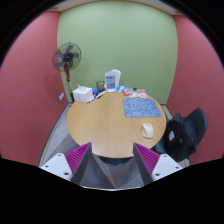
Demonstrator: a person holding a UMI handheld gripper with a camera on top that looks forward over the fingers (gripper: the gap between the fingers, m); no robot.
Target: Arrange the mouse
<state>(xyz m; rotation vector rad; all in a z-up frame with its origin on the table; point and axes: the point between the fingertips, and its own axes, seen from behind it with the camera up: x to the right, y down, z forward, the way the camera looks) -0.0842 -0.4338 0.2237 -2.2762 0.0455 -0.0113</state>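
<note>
Item: fan, stood at the left behind the round wooden surface. Item: white jug, placed at the far edge. Item: patterned mat, laid right of centre. Item: mouse, pale, set just nearer than the mat, well beyond the right finger. Fingers are spread wide apart, nothing held.

Beyond the fingers lies the table; on it, the mouse ahead-right, the mat behind it. Fan far left; chair right.
</note>
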